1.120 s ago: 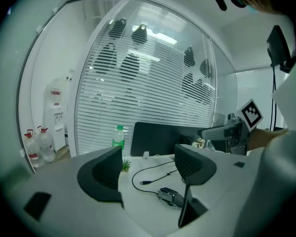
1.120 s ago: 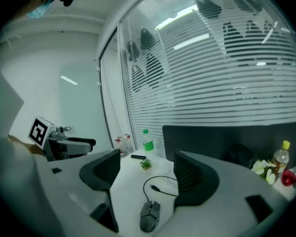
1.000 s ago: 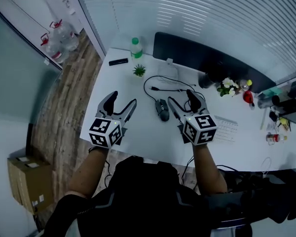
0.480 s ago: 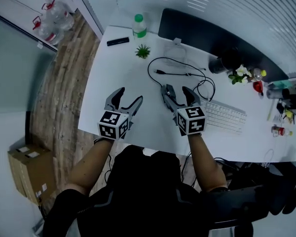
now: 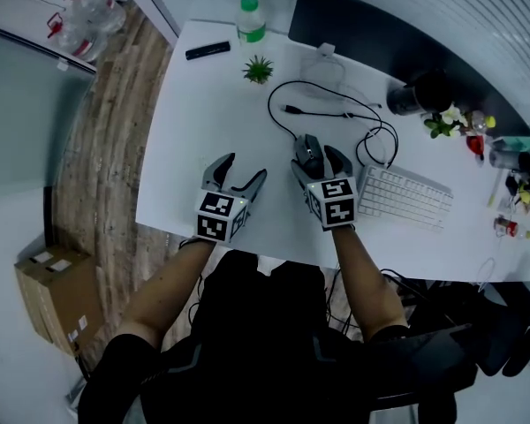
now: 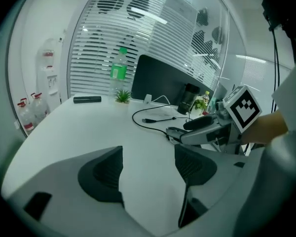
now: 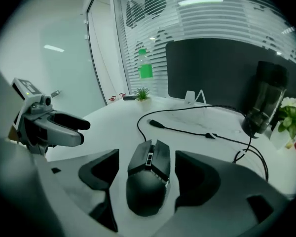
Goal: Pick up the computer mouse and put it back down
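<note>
Head view, looking steeply down on a white desk (image 5: pixel 203 122). The black, angular computer mouse (image 5: pixel 310 148) sits on the desk just right of frame centre, its cable (image 5: pixel 322 113) looping toward the top of the frame.

Compared with a second ago, the right gripper (image 5: pixel 321 164) has shifted. Then, the mouse lay just left of its jaws; now the jaws straddle it. In the right gripper view the mouse (image 7: pixel 148 181) fills the lower centre, with a dark ribbed pad (image 7: pixel 101 174) on either side. The jaws are spread wide; a strip of desk shows on the left side of the mouse, and the right pad is very close, so nothing is clamped yet. This suggests the reach is finished and closing on the mouse comes next, before any lift.

The right forearm extends straight up the frame from the person's body, its marker cube facing the camera. The left gripper (image 5: pixel 241 170) is left of centre, near the desk's front edge and well apart from the mouse. Its own view shows its jaws spread with only bare desk between them.
</note>
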`<action>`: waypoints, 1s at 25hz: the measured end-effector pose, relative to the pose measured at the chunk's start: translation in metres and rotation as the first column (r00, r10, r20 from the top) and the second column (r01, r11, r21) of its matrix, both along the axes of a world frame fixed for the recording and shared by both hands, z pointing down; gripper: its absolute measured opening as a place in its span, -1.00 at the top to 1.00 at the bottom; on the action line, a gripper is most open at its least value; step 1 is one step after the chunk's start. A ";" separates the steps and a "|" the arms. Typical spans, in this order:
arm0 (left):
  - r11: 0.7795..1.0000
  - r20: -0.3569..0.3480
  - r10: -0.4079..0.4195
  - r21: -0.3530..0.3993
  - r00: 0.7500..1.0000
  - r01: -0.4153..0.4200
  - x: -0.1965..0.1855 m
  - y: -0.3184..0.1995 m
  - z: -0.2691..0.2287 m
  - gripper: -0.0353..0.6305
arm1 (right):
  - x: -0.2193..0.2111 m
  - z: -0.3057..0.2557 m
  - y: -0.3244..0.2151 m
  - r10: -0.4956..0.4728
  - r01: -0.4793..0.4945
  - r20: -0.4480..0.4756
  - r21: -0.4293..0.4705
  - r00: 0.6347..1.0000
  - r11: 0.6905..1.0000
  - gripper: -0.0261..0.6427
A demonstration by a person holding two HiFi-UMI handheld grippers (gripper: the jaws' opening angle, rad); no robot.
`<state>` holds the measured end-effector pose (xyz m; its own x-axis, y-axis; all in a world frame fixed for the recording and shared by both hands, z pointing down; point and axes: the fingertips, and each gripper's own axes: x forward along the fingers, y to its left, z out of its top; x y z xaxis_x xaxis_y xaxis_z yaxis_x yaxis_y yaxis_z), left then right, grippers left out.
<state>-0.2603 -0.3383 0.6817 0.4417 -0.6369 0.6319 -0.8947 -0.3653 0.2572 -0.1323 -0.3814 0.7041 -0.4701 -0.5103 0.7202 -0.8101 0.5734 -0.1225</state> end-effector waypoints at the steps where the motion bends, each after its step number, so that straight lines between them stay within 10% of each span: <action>1: 1.000 0.003 -0.004 -0.007 1.000 0.004 -0.001 0.001 0.003 -0.12 | -0.001 0.004 0.000 -0.002 0.002 -0.008 -0.004 1.000 1.000 -0.13; 25: 0.998 0.034 -0.039 -0.046 0.999 0.040 -0.009 0.020 0.024 -0.12 | 0.003 0.032 -0.002 0.078 -0.078 -0.056 0.005 0.995 0.997 0.04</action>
